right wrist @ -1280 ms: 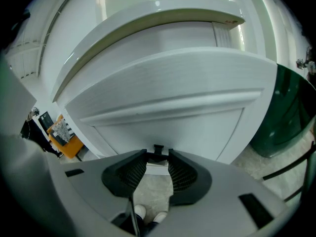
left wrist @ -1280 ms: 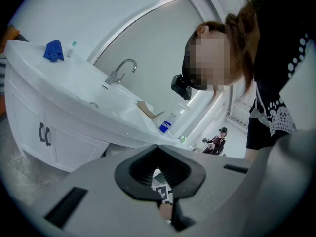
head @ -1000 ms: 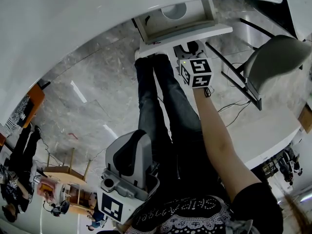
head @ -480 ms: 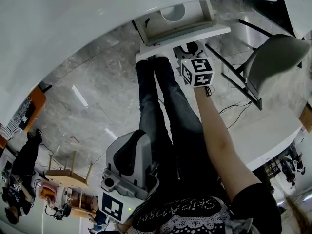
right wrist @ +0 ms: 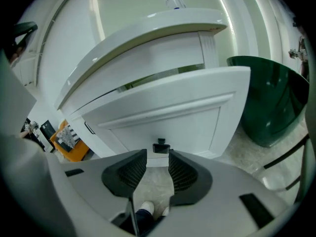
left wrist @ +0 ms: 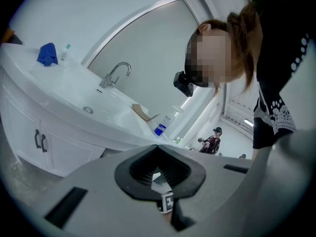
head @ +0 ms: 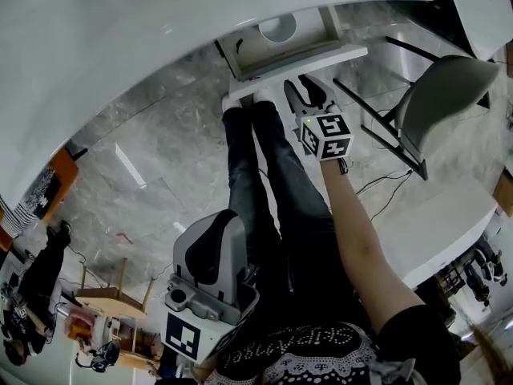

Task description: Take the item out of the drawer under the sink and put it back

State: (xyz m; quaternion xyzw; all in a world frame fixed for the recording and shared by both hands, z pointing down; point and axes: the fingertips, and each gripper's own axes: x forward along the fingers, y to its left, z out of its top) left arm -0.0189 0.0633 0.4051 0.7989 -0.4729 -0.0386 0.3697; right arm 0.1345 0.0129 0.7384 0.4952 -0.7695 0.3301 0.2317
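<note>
The white drawer [head: 250, 51] under the sink counter stands pulled out at the top of the head view, with a round white item [head: 278, 27] lying in it. My right gripper [head: 307, 89] hangs just in front of the drawer front [right wrist: 168, 117], a little apart from it. Its jaws are open and hold nothing, and the small black handle [right wrist: 160, 147] sits just beyond their tips. My left gripper [head: 227, 221] stays low by my body, far from the drawer. In the left gripper view its tips [left wrist: 157, 147] meet with nothing between them.
The curved white sink counter [head: 120, 46] carries a faucet [left wrist: 116, 73] and a blue cloth [left wrist: 48, 53]. A grey-green chair [head: 449, 95] stands right of the drawer, with a white table [head: 441, 223] nearer me. My legs [head: 264, 175] stand before the drawer. Other people are at the lower left.
My right gripper has drawn back a little from the drawer front, still open. The drawer stays pulled out and the left gripper has not moved.
</note>
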